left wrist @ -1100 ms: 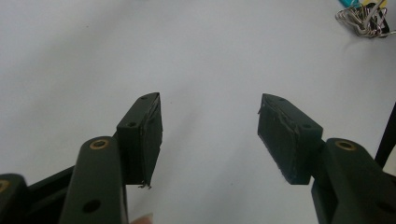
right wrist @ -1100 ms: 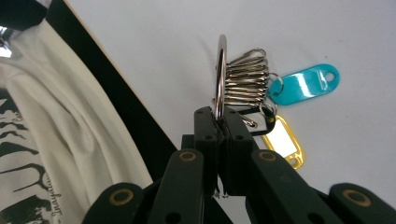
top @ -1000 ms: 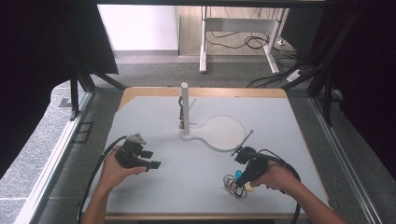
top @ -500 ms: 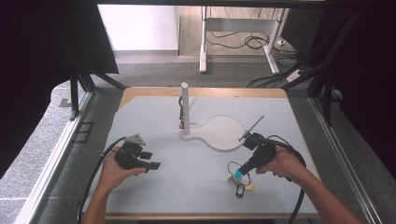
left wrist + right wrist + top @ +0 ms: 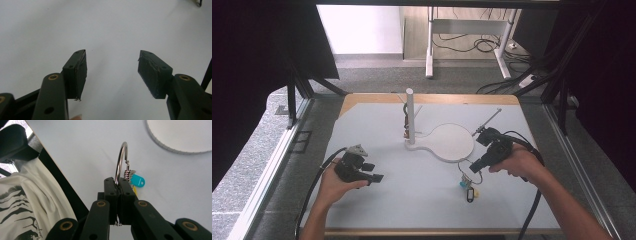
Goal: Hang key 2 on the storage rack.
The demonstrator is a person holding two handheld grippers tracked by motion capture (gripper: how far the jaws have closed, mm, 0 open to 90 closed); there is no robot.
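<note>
Since the right gripper (image 5: 475,165), its jaws pinching the metal key ring (image 5: 121,160) with tags dangling, has risen toward the white stand (image 5: 447,141) over the last second, hanging it on the post (image 5: 410,116) seems next, while the left gripper (image 5: 112,72) rests spread, empty.

On the worktop (image 5: 422,200), a stand with an upright post (image 5: 410,117) sits just past centre toward 12 o'clock, its flat round base (image 5: 452,142) spreading toward 3 o'clock. The left gripper (image 5: 377,177) rests at 8 o'clock. The right gripper (image 5: 472,167) is at 4 o'clock, just beside the base, holding a key ring (image 5: 121,162) above the worktop, tags (image 5: 468,189) hanging below.
</note>
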